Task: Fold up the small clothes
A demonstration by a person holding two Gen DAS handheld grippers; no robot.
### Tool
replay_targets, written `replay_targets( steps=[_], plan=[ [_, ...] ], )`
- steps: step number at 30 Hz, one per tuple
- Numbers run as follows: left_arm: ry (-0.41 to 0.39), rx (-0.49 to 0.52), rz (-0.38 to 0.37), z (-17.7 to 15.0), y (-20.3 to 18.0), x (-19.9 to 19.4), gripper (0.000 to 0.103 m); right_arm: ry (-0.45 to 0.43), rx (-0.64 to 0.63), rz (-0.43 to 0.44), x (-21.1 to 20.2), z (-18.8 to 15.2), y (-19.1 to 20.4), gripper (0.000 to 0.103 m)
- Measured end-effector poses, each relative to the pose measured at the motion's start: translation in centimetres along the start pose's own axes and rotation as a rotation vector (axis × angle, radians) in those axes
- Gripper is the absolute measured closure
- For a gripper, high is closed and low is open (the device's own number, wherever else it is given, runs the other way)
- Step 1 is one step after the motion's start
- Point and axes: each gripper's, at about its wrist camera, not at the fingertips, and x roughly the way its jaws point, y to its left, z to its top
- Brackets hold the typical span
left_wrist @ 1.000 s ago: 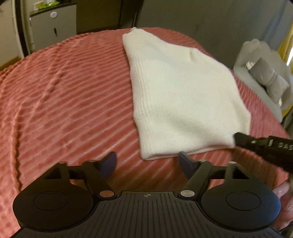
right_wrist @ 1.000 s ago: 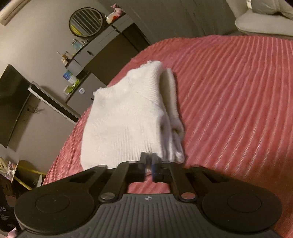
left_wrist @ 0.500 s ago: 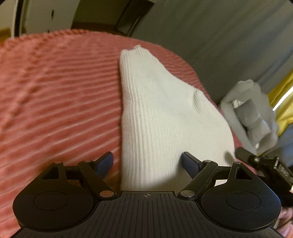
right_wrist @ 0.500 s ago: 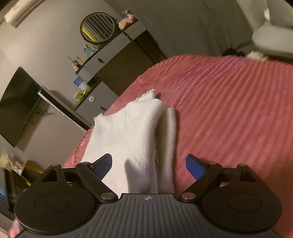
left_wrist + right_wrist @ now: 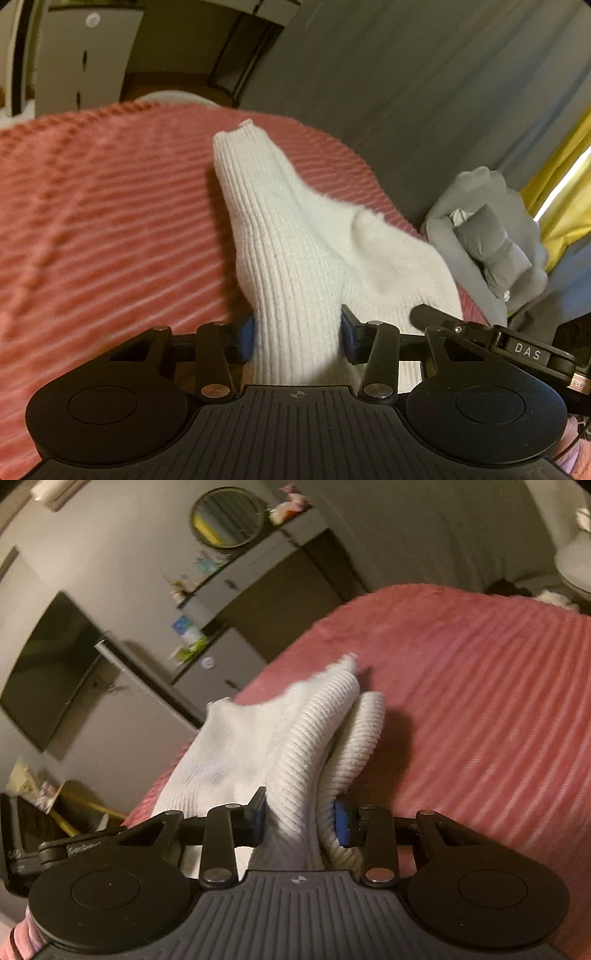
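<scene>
Pink ribbed bedspread (image 5: 110,229), grey cushions (image 5: 491,240) beside, both tools (image 5: 297,332) (image 5: 300,818) closing, clamped on white knit garment (image 5: 295,240).

Garment (image 5: 295,251) lies on bedspread (image 5: 110,206), chair (image 5: 487,236) seemingly behind.

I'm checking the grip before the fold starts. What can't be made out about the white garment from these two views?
- Left wrist view: the near hem of the white garment is hidden behind the left gripper, whose jaws are closing around it.
- Right wrist view: the hem is hidden by the right gripper, also closing.
- Bedspread: blurred, fine wrinkles unreadable.
</scene>
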Motion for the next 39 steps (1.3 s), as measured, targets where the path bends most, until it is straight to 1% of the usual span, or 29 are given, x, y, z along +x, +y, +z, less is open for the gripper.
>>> replay_targets(
  steps=[2,4,5,6,7,8,9,10,11,12,13,14,16,18,20,22,25,27,28,29,31,32,34,35,36,37,39],
  plan=[
    [-0.007,0.006,0.020,-0.2,0.2,-2.2,0.054,0.014,-0.011,0.031,-0.5,-0.4,1.3,0.069],
    [0.000,-0.014,0.053,-0.7,0.9,-4.2,0.054,0.027,-0.020,0.077,-0.7,-1.1,2.5,0.069],
    [0.005,-0.016,0.071,-1.2,1.3,-5.0,0.052,0.036,-0.028,0.089,-0.8,-1.5,3.0,0.068],
    [0.016,0.005,0.112,-2.0,1.6,-5.7,0.048,0.049,-0.022,0.097,-0.8,-2.1,3.4,0.067],
    [0.027,0.029,0.161,-2.6,1.9,-6.1,0.048,0.069,-0.009,0.107,-0.8,-2.7,3.6,0.063],
    [0.034,0.057,0.225,-3.5,2.1,-6.7,0.049,0.083,-0.006,0.088,-0.9,-3.4,3.8,0.061],
    [0.029,0.082,0.281,-4.6,2.3,-7.5,0.049,0.072,-0.030,0.038,-1.6,-4.2,4.2,0.060],
    [0.012,0.089,0.291,-5.6,2.5,-8.6,0.047,0.051,-0.063,-0.020,-2.4,-5.2,4.6,0.060],
    [-0.007,0.082,0.277,-6.7,2.5,-9.7,0.046,0.027,-0.079,-0.060,-3.6,-6.2,4.7,0.059],
    [-0.018,0.068,0.262,-7.6,2.5,-10.7,0.042,0.005,-0.059,-0.059,-5.0,-7.4,4.5,0.057],
    [-0.025,0.050,0.251,-8.8,2.4,-11.6,0.041,-0.006,-0.015,-0.037,-6.3,-8.8,4.0,0.053],
    [-0.033,0.032,0.241,-9.8,2.3,-12.1,0.040,-0.010,0.032,-0.022,-7.4,-10.4,3.6,0.053],
    [-0.016,-0.010,0.196,-11.7,2.4,-12.3,0.040,-0.008,0.101,-0.019,-8.9,-13.4,2.9,0.052],
    [0.012,-0.071,0.161,-13.0,2.4,-11.8,0.040,0.017,0.187,0.003,-9.1,-15.3,2.2,0.052],
    [0.007,-0.115,0.144,-13.6,2.5,-11.6,0.040,0.027,0.274,0.038,-8.7,-16.0,1.7,0.052],
    [-0.008,-0.179,0.117,-13.6,2.9,-11.6,0.040,-0.011,0.322,0.090,-8.3,-15.5,1.8,0.052],
    [-0.011,-0.233,0.043,-13.4,3.2,-11.6,0.040,-0.031,0.386,0.121,-7.6,-14.7,1.9,0.054],
    [-0.009,-0.253,0.046,-13.2,3.2,-11.5,0.040,-0.011,0.396,0.105,-6.4,-14.3,2.3,0.069],
    [-0.016,-0.253,0.054,-13.1,3.2,-11.4,0.040,0.000,0.402,0.102,-6.0,-14.3,2.4,0.085],
    [-0.016,-0.251,0.069,-13.1,3.1,-11.3,0.043,0.003,0.409,0.101,-5.7,-14.2,2.5,0.092],
    [-0.008,-0.260,0.081,-13.0,3.7,-11.1,0.051,-0.041,0.412,0.103,-6.0,-14.0,3.0,0.094],
    [-0.013,-0.270,0.083,-12.9,4.1,-11.1,0.058,-0.081,0.419,0.120,-6.7,-14.0,3.1,0.095],
    [-0.022,-0.290,0.082,-12.9,4.9,-11.4,0.067,-0.119,0.453,0.163,-7.2,-14.2,2.8,0.095],
    [-0.029,-0.302,0.084,-12.9,5.4,-11.6,0.077,-0.120,0.475,0.177,-7.3,-14.6,2.3,0.095],
    [-0.040,-0.323,0.077,-12.9,6.0,-11.9,0.080,-0.099,0.490,0.166,-7.1,-15.2,1.6,0.095],
    [-0.045,-0.355,0.055,-12.9,6.7,-12.1,0.080,-0.072,0.489,0.125,-6.8,-15.6,1.1,0.095],
    [-0.031,-0.390,0.038,-13.0,7.7,-12.4,0.080,-0.017,0.408,0.014,-5.9,-16.3,0.7,0.095]
  ],
)
